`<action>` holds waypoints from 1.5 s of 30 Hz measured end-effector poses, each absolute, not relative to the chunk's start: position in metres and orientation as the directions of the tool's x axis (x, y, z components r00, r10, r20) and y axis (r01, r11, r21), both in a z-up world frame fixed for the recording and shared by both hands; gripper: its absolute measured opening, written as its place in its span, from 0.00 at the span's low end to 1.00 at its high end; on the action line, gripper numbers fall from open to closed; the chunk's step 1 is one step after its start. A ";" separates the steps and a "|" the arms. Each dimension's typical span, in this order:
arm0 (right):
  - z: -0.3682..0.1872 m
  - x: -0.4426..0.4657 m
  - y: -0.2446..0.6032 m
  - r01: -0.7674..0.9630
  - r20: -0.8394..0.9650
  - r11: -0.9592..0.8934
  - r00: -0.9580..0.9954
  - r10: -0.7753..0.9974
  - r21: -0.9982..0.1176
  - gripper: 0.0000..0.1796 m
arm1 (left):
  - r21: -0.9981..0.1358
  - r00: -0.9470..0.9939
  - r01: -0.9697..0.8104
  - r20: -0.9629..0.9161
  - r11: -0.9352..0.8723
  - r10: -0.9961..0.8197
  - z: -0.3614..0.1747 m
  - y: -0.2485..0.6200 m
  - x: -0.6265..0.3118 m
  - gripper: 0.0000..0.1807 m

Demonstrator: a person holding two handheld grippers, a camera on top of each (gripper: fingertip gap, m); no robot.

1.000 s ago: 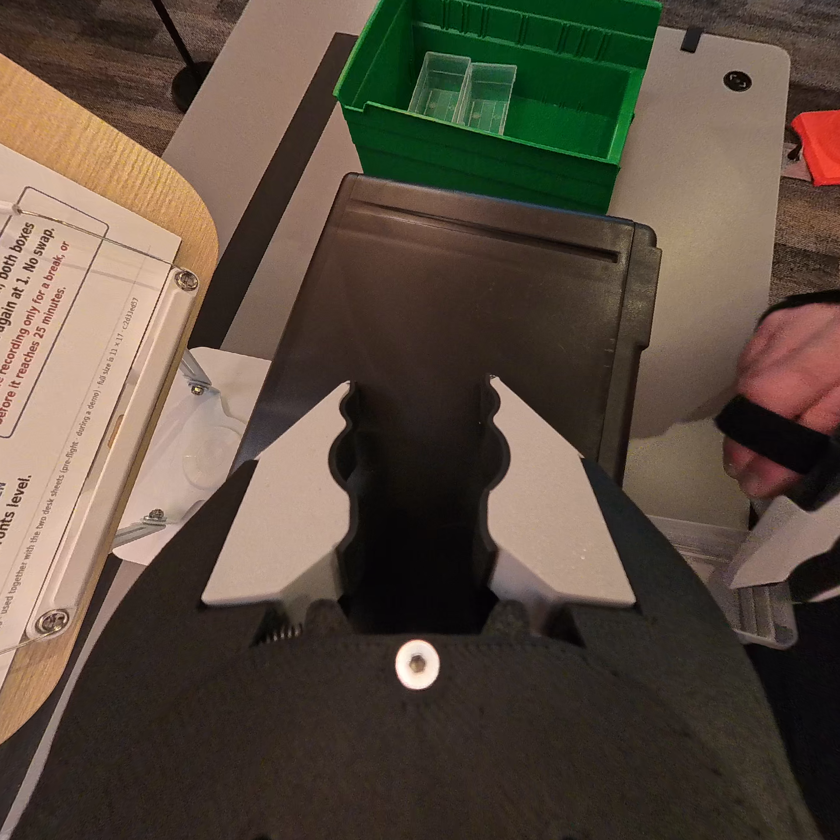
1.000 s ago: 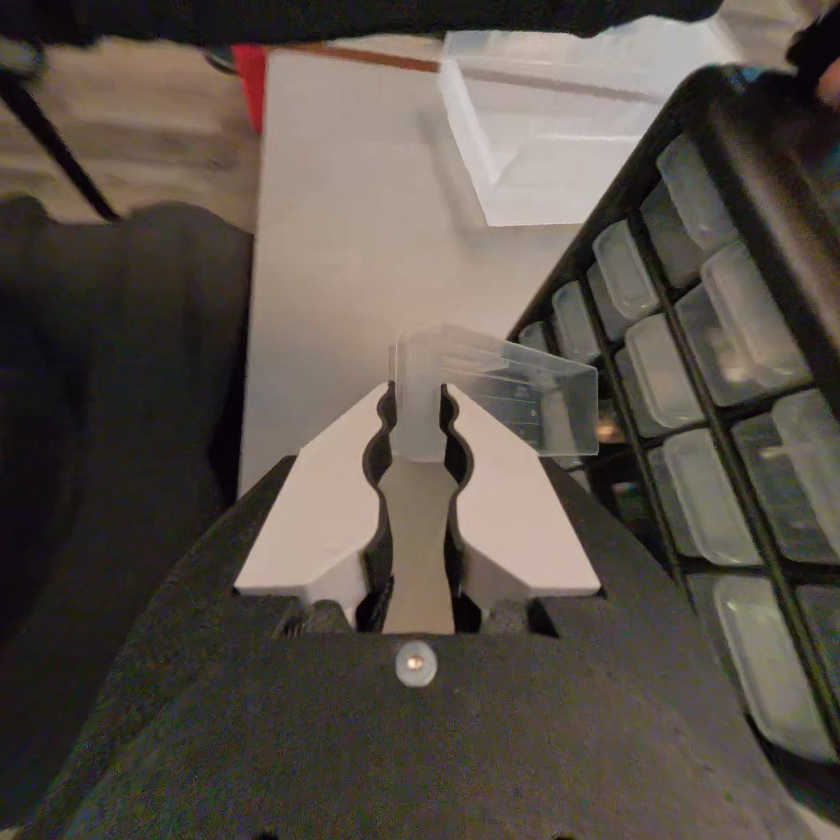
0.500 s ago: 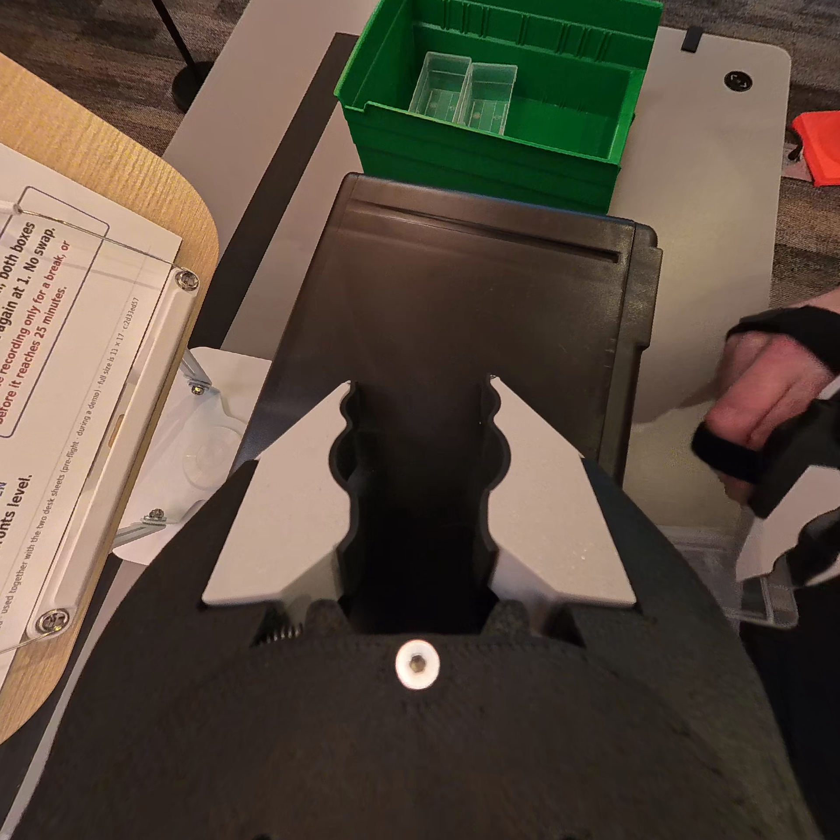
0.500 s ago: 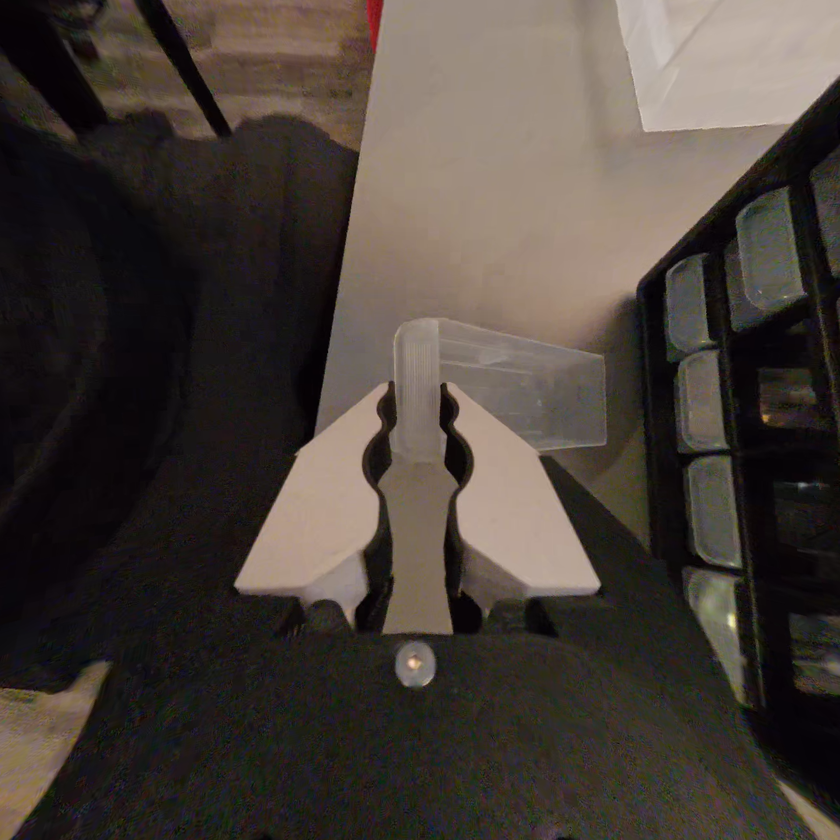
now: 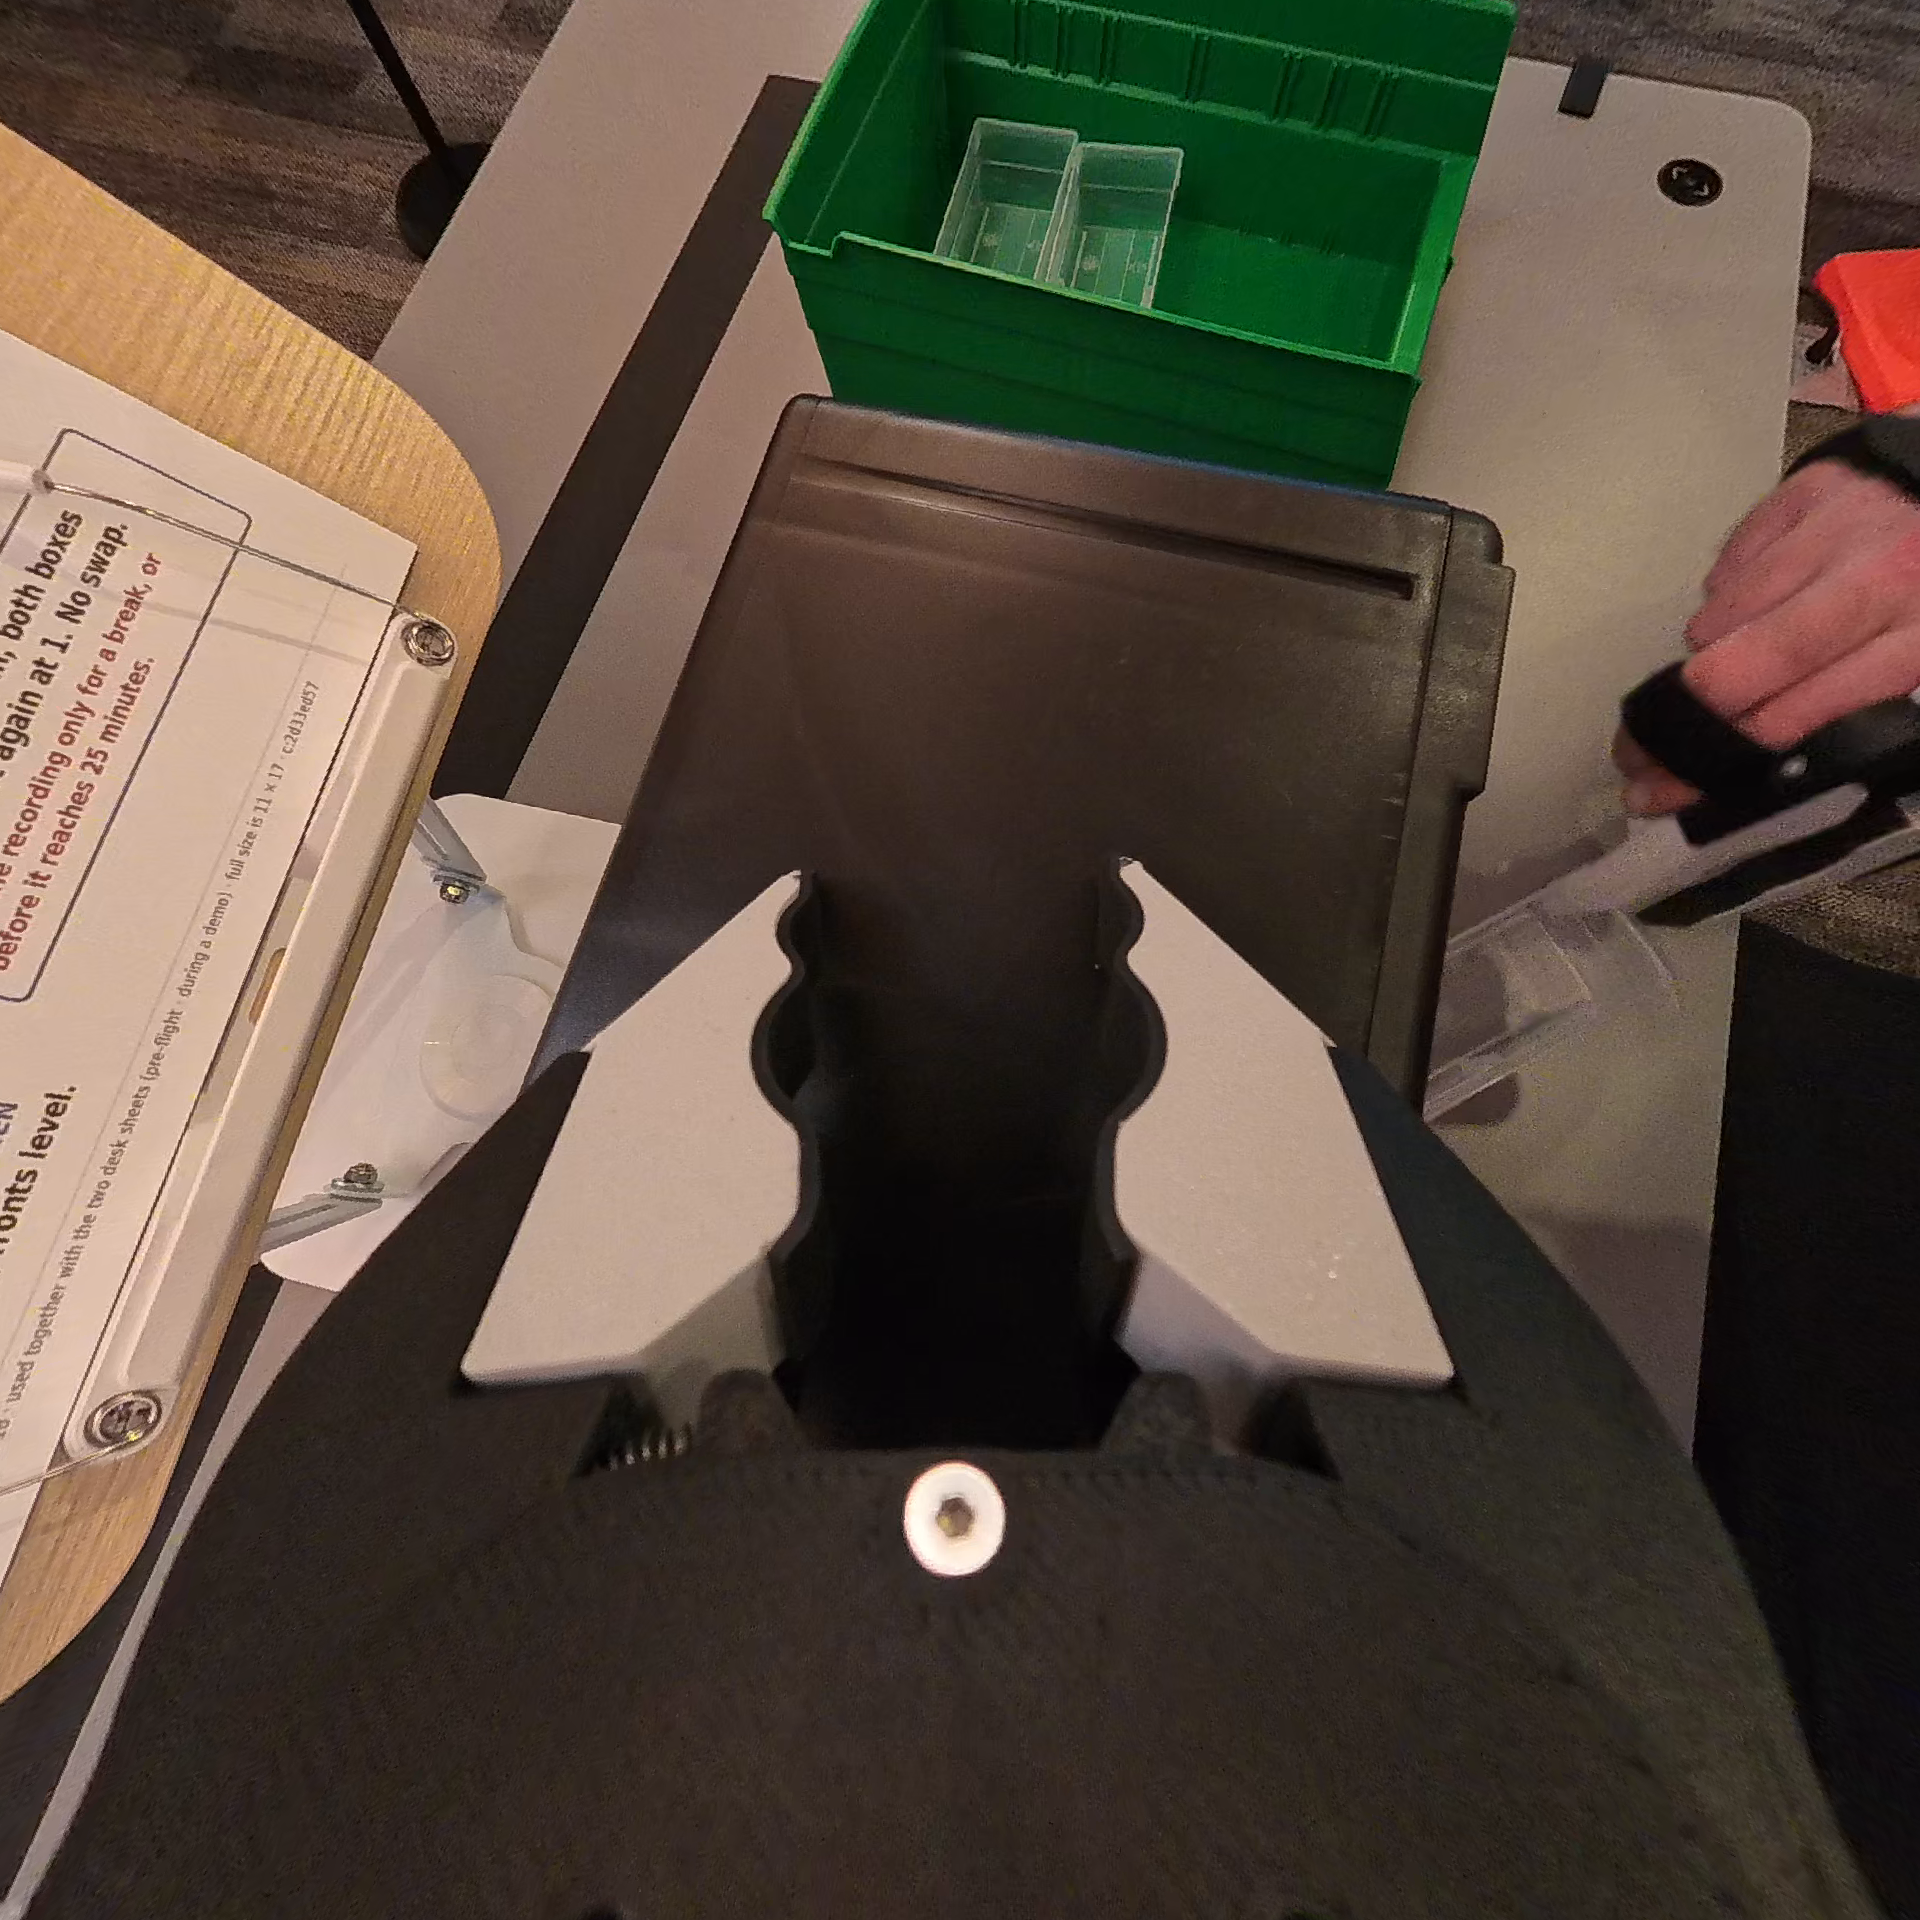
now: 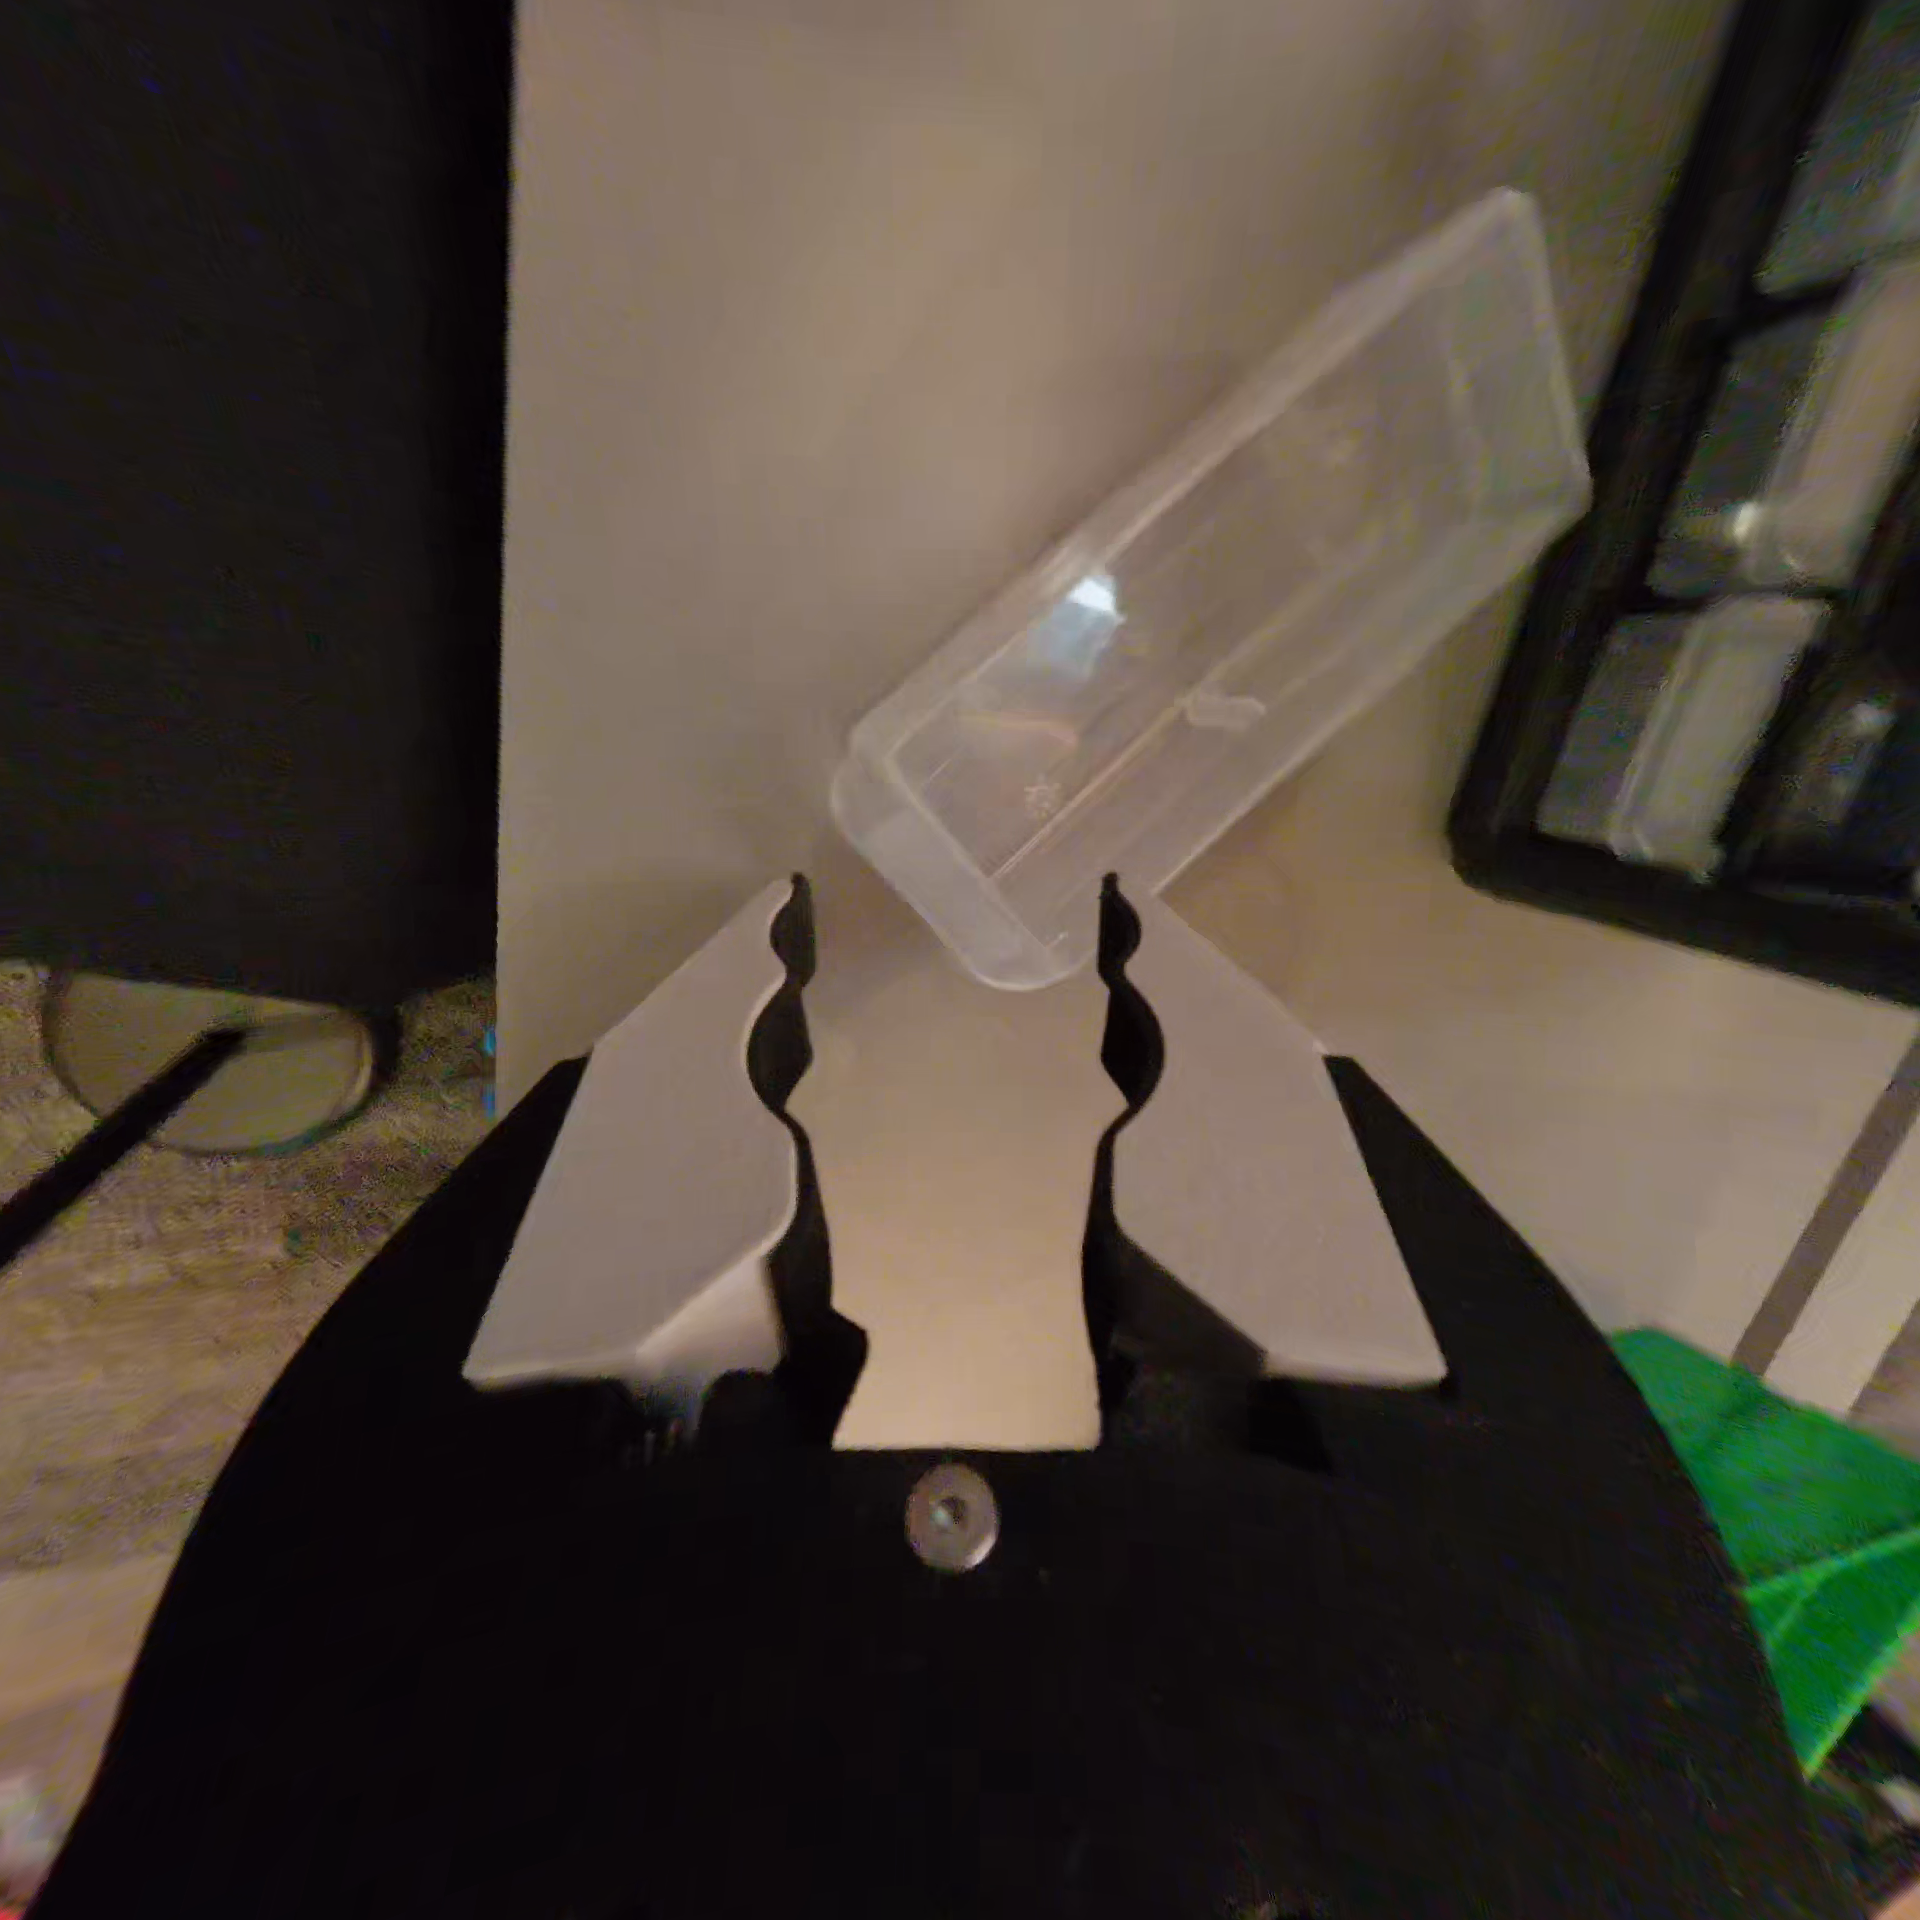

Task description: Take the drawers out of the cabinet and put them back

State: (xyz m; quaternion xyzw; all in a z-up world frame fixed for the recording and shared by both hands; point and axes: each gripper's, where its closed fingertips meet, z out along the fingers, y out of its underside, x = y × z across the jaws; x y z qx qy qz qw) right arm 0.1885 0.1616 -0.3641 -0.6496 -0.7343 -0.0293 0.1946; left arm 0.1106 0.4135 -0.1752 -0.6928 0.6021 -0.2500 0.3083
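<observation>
The black cabinet (image 5: 1091, 644) stands on the grey table, seen from above in the left wrist view. My left gripper (image 5: 961, 873) is open and empty over its top. Behind it, a green bin (image 5: 1091, 343) holds two clear drawers (image 5: 1003, 203) (image 5: 1117, 223). My right gripper (image 6: 951, 883) is open. A clear drawer (image 6: 1247, 603) lies slanted on the table (image 6: 727, 416), its near end between the fingertips and close to the right finger (image 6: 1195, 1039), not clamped. The cabinet's front (image 6: 1714, 623) with several drawers is at the right. The left wrist view also shows this drawer (image 5: 1538, 987) under the right gripper's finger (image 5: 1714, 862).
A wooden table with a printed sheet in a clear stand (image 5: 156, 831) is at the left. An orange object (image 5: 1870, 322) lies at the far right. A dark mass (image 6: 239, 468) and a round floor base (image 6: 208, 1070) lie left of the table edge.
My right gripper carried the clear drawer away from the cabinet front, lowered it to the table and opened; the drawer now lies free. My left gripper has not moved.
</observation>
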 end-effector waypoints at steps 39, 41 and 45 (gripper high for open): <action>-0.315 0.484 0.313 0.928 0.330 -0.364 0.320 0.888 0.081 0.32 | -0.728 0.152 -0.679 -0.022 -0.088 -0.988 -0.175 0.413 0.110 0.30; -0.340 0.487 0.317 0.934 0.275 -0.348 0.314 0.909 0.084 0.33 | -0.728 0.152 -0.679 -0.021 -0.089 -0.988 -0.175 0.414 0.110 0.30; -0.369 0.494 0.331 0.935 0.276 -0.341 0.305 0.911 0.093 0.35 | -0.729 0.157 -0.678 -0.018 -0.094 -0.987 -0.175 0.414 0.110 0.28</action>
